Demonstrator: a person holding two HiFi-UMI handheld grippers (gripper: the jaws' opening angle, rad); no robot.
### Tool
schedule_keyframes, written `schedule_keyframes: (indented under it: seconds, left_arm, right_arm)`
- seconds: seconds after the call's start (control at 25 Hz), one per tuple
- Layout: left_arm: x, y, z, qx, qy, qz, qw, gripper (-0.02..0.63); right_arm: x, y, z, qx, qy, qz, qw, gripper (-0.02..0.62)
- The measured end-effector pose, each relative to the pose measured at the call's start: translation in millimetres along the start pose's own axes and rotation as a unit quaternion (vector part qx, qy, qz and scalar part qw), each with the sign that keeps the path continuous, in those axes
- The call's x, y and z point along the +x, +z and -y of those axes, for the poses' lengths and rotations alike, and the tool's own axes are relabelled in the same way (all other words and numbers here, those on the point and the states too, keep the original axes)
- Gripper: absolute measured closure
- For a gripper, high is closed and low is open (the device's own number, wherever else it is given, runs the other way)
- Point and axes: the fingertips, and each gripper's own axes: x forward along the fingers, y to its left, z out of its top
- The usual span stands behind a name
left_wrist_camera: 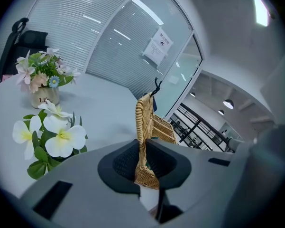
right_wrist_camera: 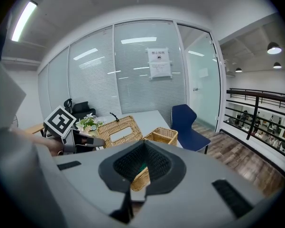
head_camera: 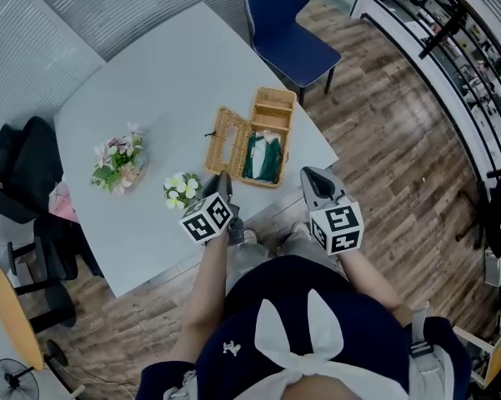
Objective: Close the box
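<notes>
**White table, wicker box open, lid pinched by left tool**

White table (head_camera: pixel 175 65) over a wood floor (head_camera: pixel 400 140), with glass walls and blinds behind it. A blue chair (head_camera: pixel 283 32) is at the far side and a black chair (head_camera: pixel 21 169) at the left edge. The wicker box (head_camera: pixel 275 98) sits near the table's front right corner with something green (head_camera: pixel 263 158) inside. Its lid (head_camera: pixel 227 142) is open on the box's left side, raised and tilted, not down on the box (it shows edge-on and upright in the left gripper view).

The left gripper (head_camera: pixel 224 182) has its jaws pinching the near edge of the lid, with wicker pressed between the pads. The right gripper (head_camera: pixel 311 176) is just beside the box's near right corner and not touching it. Its jaws are drawn almost together on nothing, and the box corner only shows through the slit beyond them.

A small pot of pink and white flowers (head_camera: pixel 117 163) stands well left of the box. A bunch of white flowers (head_camera: pixel 181 189) lies near the left gripper.
</notes>
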Motion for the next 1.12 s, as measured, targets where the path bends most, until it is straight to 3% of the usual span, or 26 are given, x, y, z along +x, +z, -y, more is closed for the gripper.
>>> schedule_keyframes:
  seconds: [0.84,1.12]
  left_arm:
    - [-2,-4,14,0.079,0.019,-0.006,0.9967,0.549]
    - [-2,-5,22,0.123,0.029,-0.011,0.9920,0.549]
  right_arm:
    - [-11,-8,9,0.005,-0.009,0.000,1.000,0.592]
    - [-14,-7,11,0.007,-0.009,0.002,1.000,0.592]
